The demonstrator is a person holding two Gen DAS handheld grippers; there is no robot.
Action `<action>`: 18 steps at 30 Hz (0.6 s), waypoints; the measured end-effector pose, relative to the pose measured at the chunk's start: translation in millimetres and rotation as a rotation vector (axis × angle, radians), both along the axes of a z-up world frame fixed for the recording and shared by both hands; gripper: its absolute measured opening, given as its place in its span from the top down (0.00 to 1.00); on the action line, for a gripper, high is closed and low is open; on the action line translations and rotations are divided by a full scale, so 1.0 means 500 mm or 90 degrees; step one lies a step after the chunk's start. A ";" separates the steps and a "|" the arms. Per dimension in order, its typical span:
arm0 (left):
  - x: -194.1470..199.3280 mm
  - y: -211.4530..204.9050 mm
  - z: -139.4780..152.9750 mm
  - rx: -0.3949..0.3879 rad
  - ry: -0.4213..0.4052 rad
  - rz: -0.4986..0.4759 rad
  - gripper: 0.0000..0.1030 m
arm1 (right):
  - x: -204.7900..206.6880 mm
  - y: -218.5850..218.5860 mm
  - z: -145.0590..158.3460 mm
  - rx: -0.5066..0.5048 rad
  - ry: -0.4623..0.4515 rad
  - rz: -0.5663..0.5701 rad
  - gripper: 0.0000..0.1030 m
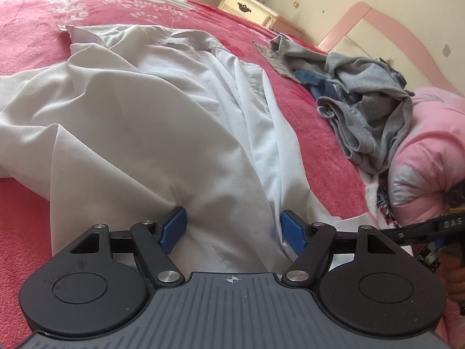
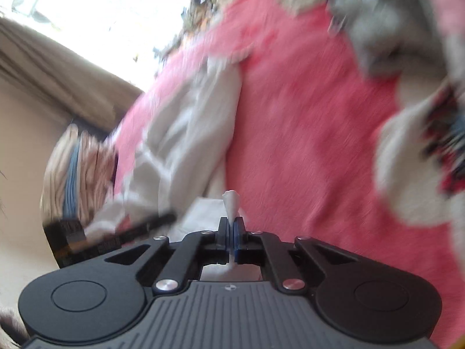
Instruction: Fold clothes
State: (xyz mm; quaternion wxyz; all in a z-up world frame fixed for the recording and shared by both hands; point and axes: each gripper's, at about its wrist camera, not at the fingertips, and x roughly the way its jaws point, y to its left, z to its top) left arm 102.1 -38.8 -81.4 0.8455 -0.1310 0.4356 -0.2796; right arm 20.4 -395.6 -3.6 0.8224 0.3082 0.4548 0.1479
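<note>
White shirt spread on the pink bed, one gripper pinching it, the other astride it.

The white shirt [image 1: 151, 122] lies rumpled across the pink bedspread [image 1: 314, 133]. The left gripper [image 1: 234, 229] is down on its near end with its blue pads [image 1: 174, 228] spread wide, a bulge of cloth between them; whether they press on it I cannot tell. The right gripper [image 2: 231, 234] is clenched on a small peak of the white cloth, which pokes up between its pads. A heap of grey clothes [image 1: 369, 110] sits well apart, by the pink quilt [image 1: 430, 160].
</note>
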 end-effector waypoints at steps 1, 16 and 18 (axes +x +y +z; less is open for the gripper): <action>-0.001 0.003 -0.002 -0.005 -0.002 -0.001 0.30 | -0.005 -0.009 0.017 -0.007 -0.021 -0.020 0.97; -0.009 -0.012 0.004 0.029 -0.032 -0.020 0.25 | 0.154 -0.144 0.327 -0.230 -0.360 -0.242 0.97; -0.008 -0.014 0.005 0.032 -0.031 -0.019 0.25 | 0.198 -0.163 0.371 -0.269 -0.397 -0.265 0.97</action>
